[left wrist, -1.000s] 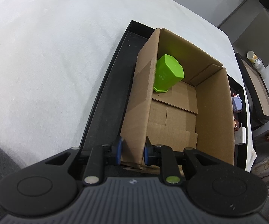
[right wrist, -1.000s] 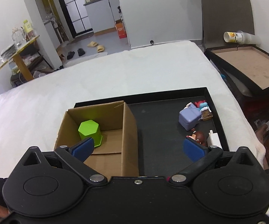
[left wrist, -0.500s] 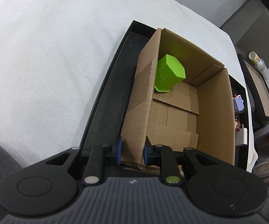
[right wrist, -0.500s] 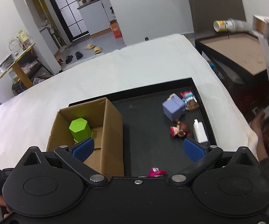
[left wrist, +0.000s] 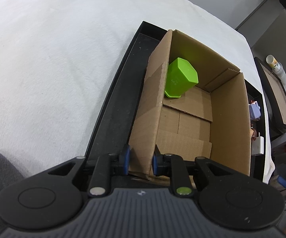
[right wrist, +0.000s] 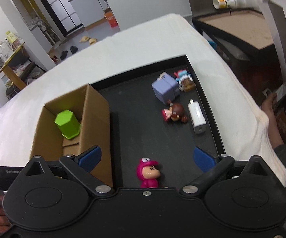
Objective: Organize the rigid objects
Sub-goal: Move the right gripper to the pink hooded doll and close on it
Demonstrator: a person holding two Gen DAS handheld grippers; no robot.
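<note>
A cardboard box [left wrist: 228, 119] stands in a black tray [left wrist: 113, 109] on a white cloth. Inside it, at the far corner, sits a green hexagonal cup [left wrist: 180, 79] upside down. My left gripper [left wrist: 140, 159] is shut on the box's near left wall. In the right wrist view my right gripper [right wrist: 146, 156] hangs over the tray [right wrist: 143, 123] with its jaws wide and closing; a pink figurine [right wrist: 148, 172] lies on the tray between and below them, untouched. The box [right wrist: 95, 115] and green cup [right wrist: 67, 123] show at left.
Further along the tray lie a lilac block toy [right wrist: 164, 89], a small red-and-blue figure [right wrist: 184, 77], a brown-haired doll [right wrist: 174, 113] and a white charger [right wrist: 197, 117]. A second tray with brown board [right wrist: 240, 25] and stacked paper cups [right wrist: 228, 0] stands beyond the bed's right edge.
The right gripper moved right and lower over the tray, bringing the pink figurine into view between its jaws, which narrowed slightly. The left gripper kept its hold on the box wall.
</note>
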